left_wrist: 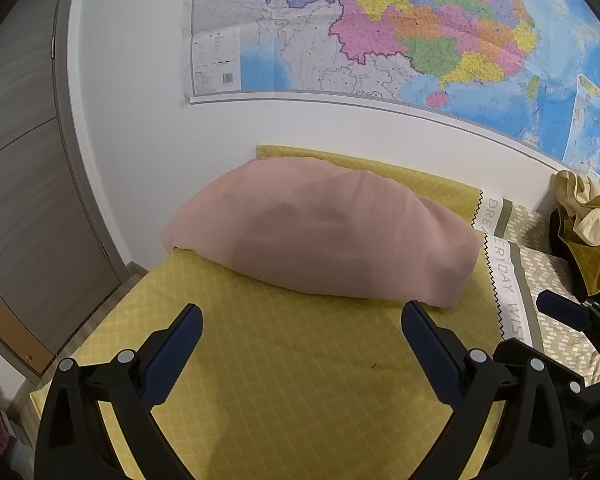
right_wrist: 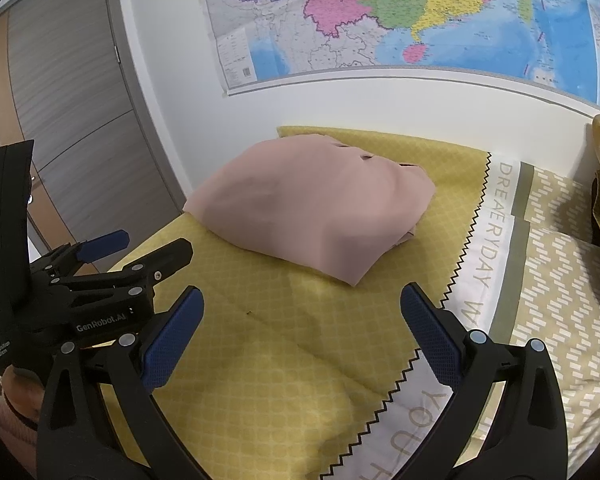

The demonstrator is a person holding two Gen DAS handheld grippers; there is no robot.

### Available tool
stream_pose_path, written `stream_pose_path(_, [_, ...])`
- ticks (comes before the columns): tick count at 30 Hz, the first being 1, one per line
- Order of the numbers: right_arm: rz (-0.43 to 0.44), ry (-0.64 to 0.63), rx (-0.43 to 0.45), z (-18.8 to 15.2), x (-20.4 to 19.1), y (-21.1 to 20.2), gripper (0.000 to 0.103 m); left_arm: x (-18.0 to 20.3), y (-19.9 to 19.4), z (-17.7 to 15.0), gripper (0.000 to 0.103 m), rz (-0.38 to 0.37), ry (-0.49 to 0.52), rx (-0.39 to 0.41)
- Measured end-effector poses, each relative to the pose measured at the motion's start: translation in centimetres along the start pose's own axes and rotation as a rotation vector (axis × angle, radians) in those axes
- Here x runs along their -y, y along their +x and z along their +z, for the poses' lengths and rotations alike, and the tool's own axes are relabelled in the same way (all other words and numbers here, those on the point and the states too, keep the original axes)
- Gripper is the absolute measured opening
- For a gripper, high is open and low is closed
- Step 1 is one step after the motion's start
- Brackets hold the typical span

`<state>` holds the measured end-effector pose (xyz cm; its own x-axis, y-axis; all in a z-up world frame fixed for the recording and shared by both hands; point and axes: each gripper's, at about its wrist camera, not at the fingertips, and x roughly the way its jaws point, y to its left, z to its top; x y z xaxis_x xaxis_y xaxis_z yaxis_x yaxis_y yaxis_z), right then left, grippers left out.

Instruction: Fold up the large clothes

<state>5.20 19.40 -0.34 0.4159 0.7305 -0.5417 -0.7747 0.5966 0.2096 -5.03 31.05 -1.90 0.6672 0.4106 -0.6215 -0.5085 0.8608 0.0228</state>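
Both claws, left claw (left_wrist: 302, 340) and right claw (right_wrist: 302, 320), are hanging spread apart and empty before the pink garment (left_wrist: 320, 236). We are judging it already folded; the yellow clothes (left_wrist: 588, 212) heaped right of it are seemingly waiting.

Pink garment (right_wrist: 312, 208): smooth matt cloth; yellow sheet (right_wrist: 260, 360): quilted; map (right_wrist: 380, 12): glossy paper.

- The left wrist view is taken from low over the yellow bedspread (left_wrist: 300, 380), faced forward between its own two fingers toward the white wall and the map (left_wrist: 380, 28).
- The right wrist view is taken from just to the right, set at a like height and faced the same way; the left gripper (right_wrist: 140, 248) is caught at its left edge.
- The pink folded garment (left_wrist: 324, 236), seen close in both, the bedspread, the map and the grey door (right_wrist: 72, 120) are shared.
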Motion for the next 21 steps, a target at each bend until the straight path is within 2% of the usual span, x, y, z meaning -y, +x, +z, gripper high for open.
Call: stream_pose_path(21, [-0.002,0.003,0.002,-0.06,0.14,-0.10,0.097,0.19,0.20,0.02,0.096,-0.009,0.001,-0.009])
